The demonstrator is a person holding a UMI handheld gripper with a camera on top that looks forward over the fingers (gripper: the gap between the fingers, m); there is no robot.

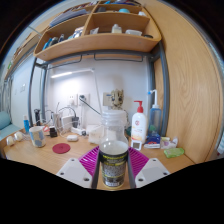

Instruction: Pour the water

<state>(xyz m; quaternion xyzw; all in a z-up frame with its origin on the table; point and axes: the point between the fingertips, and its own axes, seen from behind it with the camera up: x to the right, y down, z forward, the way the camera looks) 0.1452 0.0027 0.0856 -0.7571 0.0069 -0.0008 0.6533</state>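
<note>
- Gripper view: clear glass jar [114, 150] with a dark printed label, upright, seated between the two pink pads [90, 159] of the gripper [114, 166]; fingers closed narrow, both pressing the jar's sides.
- Jar's long axis vertical, mouth pointing up; short neck, no lid discernible. Water level inside not readable.
- Jar's base hidden by the fingers; lifted or resting on the surface cannot be told.
- Beyond the jar: wooden desk [60, 158] along a white wall.
- To one side of the desk: small cup [37, 135], well apart from the jar; round red coaster-like disc [62, 148] lying flat between cup and jar.
- To the other side: white pump bottle with a red label [139, 123], upright, near the jar; green object [174, 152] lying flat farther out, kind unclear.
- Against the wall: wall socket [82, 100], clutter of small items too small to name.
- Above: wooden shelf [96, 42] holding boxes and small goods.
- Step in hand, as judged: jar gripped and held upright, pour not yet begun.
- Next move, as judged: carry to a receiving vessel, likely the cup, then tip the long axis toward it with the mouth over the rim; slow tilt needed against spilling, firm hold against slip on smooth glass.
</note>
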